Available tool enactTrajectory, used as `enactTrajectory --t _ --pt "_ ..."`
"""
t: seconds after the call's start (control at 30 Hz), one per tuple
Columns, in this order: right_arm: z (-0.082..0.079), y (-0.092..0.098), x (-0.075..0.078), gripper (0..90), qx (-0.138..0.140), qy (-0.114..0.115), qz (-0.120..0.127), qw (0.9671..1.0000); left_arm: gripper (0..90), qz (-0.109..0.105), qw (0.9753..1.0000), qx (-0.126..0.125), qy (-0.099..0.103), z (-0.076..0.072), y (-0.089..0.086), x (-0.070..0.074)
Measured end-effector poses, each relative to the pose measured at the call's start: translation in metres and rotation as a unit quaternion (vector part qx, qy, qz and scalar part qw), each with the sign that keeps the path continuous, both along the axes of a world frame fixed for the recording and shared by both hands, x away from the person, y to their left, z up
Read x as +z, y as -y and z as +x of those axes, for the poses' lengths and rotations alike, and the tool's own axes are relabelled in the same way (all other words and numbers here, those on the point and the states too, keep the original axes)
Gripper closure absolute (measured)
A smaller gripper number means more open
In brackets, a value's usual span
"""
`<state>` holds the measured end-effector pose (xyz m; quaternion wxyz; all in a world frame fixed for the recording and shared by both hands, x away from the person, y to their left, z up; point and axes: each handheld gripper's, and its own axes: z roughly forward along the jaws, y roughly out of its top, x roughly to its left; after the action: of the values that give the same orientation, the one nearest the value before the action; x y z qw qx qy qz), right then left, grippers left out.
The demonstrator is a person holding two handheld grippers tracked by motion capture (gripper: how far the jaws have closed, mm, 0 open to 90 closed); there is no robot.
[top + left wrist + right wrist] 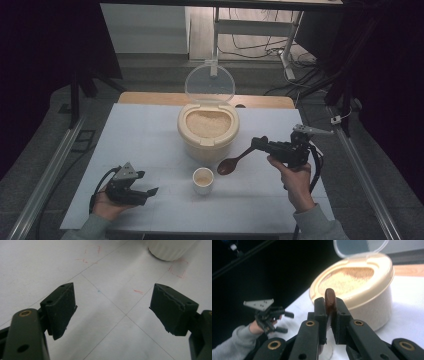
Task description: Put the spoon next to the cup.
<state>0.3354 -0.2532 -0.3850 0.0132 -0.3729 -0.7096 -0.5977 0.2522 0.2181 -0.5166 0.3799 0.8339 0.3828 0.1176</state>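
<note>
At frame centre, the open rice container (pixel 208 134) holds grain; the small cup (pixel 203 180) below holds a little. The right gripper (pixel 261 144) clamps a wooden spoon (pixel 231 162), while the left gripper (pixel 148 192), lower left, gapes empty.

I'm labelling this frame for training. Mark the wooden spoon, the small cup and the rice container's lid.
wooden spoon (pixel 227 166), high view, on its bowl.
small cup (pixel 203 187), high view, on its front wall.
rice container's lid (pixel 210 83), high view, on the middle of the raised clear lid.

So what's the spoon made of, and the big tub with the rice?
The spoon looks like dark brown wood with a smooth, slightly glossy finish, though it could be plastic. The rice container looks like cream plastic, matte; its raised lid is clear plastic, since you see through it.
</note>
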Motion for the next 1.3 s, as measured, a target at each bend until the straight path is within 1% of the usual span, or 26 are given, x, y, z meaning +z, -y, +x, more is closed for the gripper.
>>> enactTrajectory --t 0.13,0.37,0.43,0.5,0.63,0.8,0.97,1.03,1.07,1.1,1.17,1.23,1.27,1.3 --pt "-0.001 -0.002 -0.001 83.0 0.014 -0.006 -0.025 0.9996 20.5 0.001 1.0 -0.001 0.0 0.0 0.0 0.0" --pt "-0.002 -0.005 -0.007 83.0 0.036 -0.024 -0.053 0.9977 20.5 0.002 1.0 -0.003 -0.001 0.0 0.001 0.0" --pt "-0.001 -0.006 -0.009 83.0 0.043 -0.029 -0.064 0.9966 20.5 0.002 1.0 -0.003 -0.001 0.0 0.001 0.0" --pt "-0.001 -0.007 -0.009 83.1 0.046 -0.032 -0.068 0.9961 20.5 0.002 1.0 -0.002 -0.001 0.0 0.002 0.0" --pt "0.001 -0.008 -0.012 83.0 0.061 -0.045 -0.081 0.9938 20.5 0.003 1.0 -0.002 -0.001 0.0 0.002 0.0" --pt "0.004 -0.015 -0.018 83.0 0.086 -0.073 -0.108 0.9877 20.4 0.002 1.0 -0.001 0.0 0.0 0.001 0.0" --pt "0.011 -0.025 -0.031 83.0 0.111 -0.11 -0.136 0.9782 20.4 0.002 1.0 -0.002 -0.001 0.0 0.001 0.0" --pt "0.014 -0.029 -0.037 83.0 0.116 -0.122 -0.145 0.9749 20.4 0.003 1.0 -0.002 -0.001 0.0 0.001 0.0" --pt "0.015 -0.031 -0.039 83.0 0.119 -0.126 -0.147 0.9739 20.4 0.002 1.0 -0.002 -0.001 0.0 0.001 0.0" --pt "0.016 -0.033 -0.042 83.0 0.124 -0.133 -0.15 0.9718 20.4 0.002 1.0 -0.002 -0.001 0.0 0.001 0.0" --pt "0.018 -0.037 -0.046 83.0 0.13 -0.141 -0.154 0.9693 20.4 0.002 1.0 -0.002 -0.001 0.0 0.001 0.0" --pt "0.02 -0.04 -0.05 83.0 0.133 -0.145 -0.157 0.9679 20.4 0.003 1.0 -0.002 -0.001 0.0 0.001 0.0" --pt "0.021 -0.042 -0.052 82.9 0.135 -0.147 -0.161 0.9665 20.4 0.003 1.0 -0.003 -0.001 0.0 0.001 0.0" --pt "0.022 -0.044 -0.054 82.9 0.136 -0.151 -0.159 0.9661 20.4 0.003 1.0 -0.003 -0.001 0.0 0.001 0.0"
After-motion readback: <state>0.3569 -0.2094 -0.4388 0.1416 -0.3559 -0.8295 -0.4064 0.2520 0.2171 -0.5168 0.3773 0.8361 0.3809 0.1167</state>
